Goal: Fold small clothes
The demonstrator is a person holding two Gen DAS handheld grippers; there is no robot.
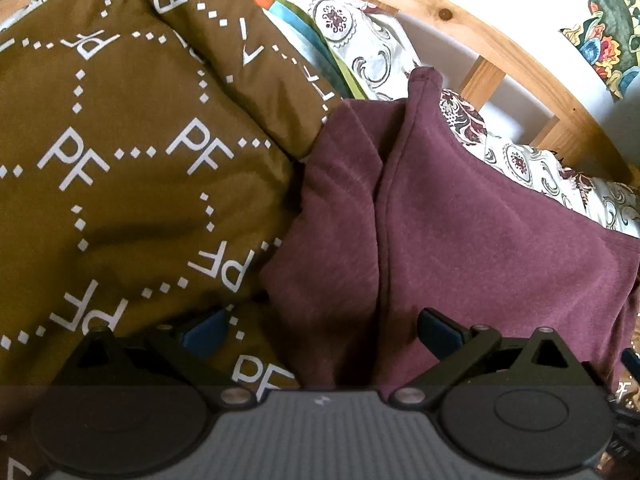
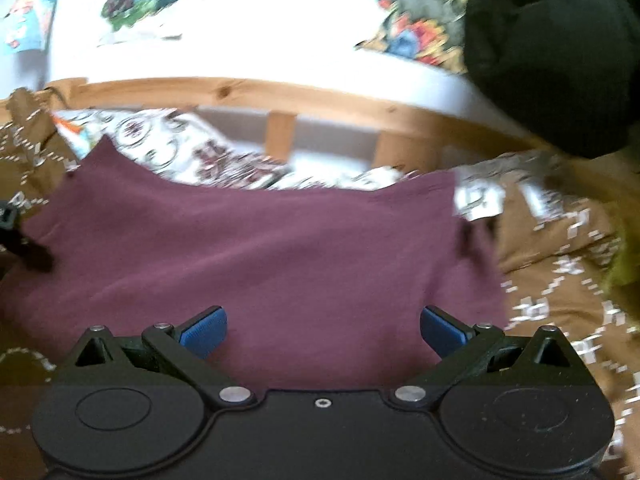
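Observation:
A maroon garment (image 1: pixel 460 232) lies on a brown blanket printed with white letters (image 1: pixel 120 160). Its left part is folded over in a ridge with a seam running down it. My left gripper (image 1: pixel 322 330) stands open just above the garment's near left edge, nothing between its blue pads (image 1: pixel 438 330). In the right wrist view the same maroon garment (image 2: pixel 260 248) spreads wide and fairly flat. My right gripper (image 2: pixel 323 330) is open over the garment's near edge, empty. The image there is blurred by motion.
A wooden bed rail with slats (image 1: pixel 500 52) runs behind the garment, with patterned pillows (image 1: pixel 360 40) against it. A black rounded object (image 2: pixel 560 52) hangs at the upper right of the right wrist view. The other gripper's black tip (image 2: pixel 16 236) shows at the left edge.

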